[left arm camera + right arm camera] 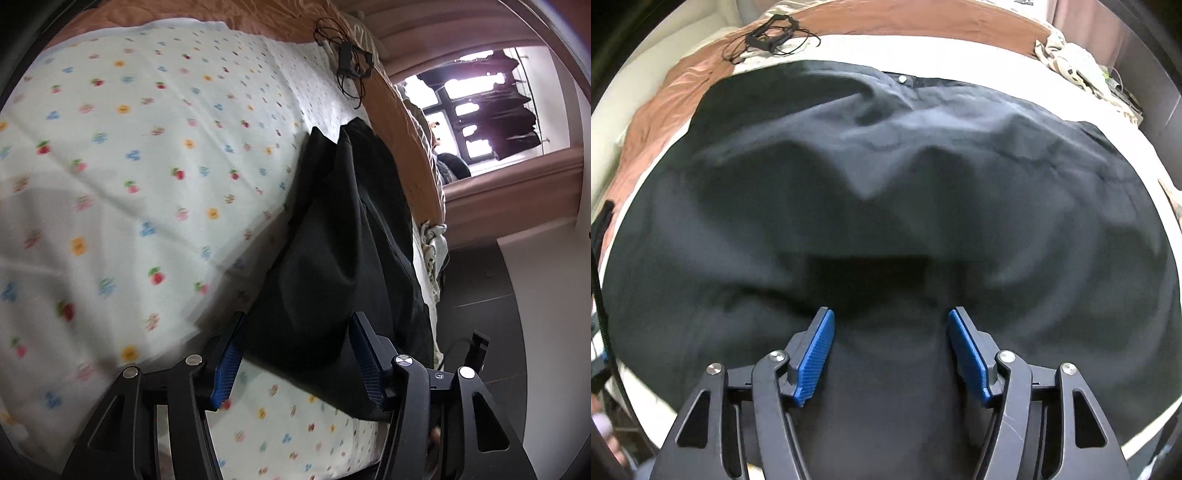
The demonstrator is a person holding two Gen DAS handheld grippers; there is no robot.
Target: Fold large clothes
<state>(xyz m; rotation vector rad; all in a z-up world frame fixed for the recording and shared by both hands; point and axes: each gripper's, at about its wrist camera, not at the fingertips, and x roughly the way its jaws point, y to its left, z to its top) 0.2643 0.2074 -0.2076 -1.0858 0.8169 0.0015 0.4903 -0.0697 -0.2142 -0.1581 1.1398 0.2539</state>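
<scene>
Left wrist view, far left: flowered sheet (129,166) spread over the bed, small fruit and blossom prints on white, blurred toward the near edge. Further right, black trousers (332,240) lying along the right side of that sheet, smooth dark cloth with soft folds, narrowing to a point at the far end. Left gripper (297,354) low in the frame, blue pads (225,373) set apart on either side of the trousers' near end; whether the pads press the cloth or only flank it, not clear. Beyond, tangled black cable (351,62) on the orange blanket (406,122), and at the far right a bright window (472,118) with dark shapes across it, too glary to read. Right wrist view, from the left: same cable (772,33) at the top edge on the blanket (665,110), then the trousers (886,166) filling nearly the whole frame, rumpled into a ridge in the middle, silver button (902,78) at the far waistband. Right gripper (890,352) pointing down onto the cloth, jaws part-way apart with fabric bunched between; true grip not certain, since shadow hides the contact. Far right, crumpled pale bundle (1082,70), too small to identify. Trouser legs cut off by the frame's rim.
</scene>
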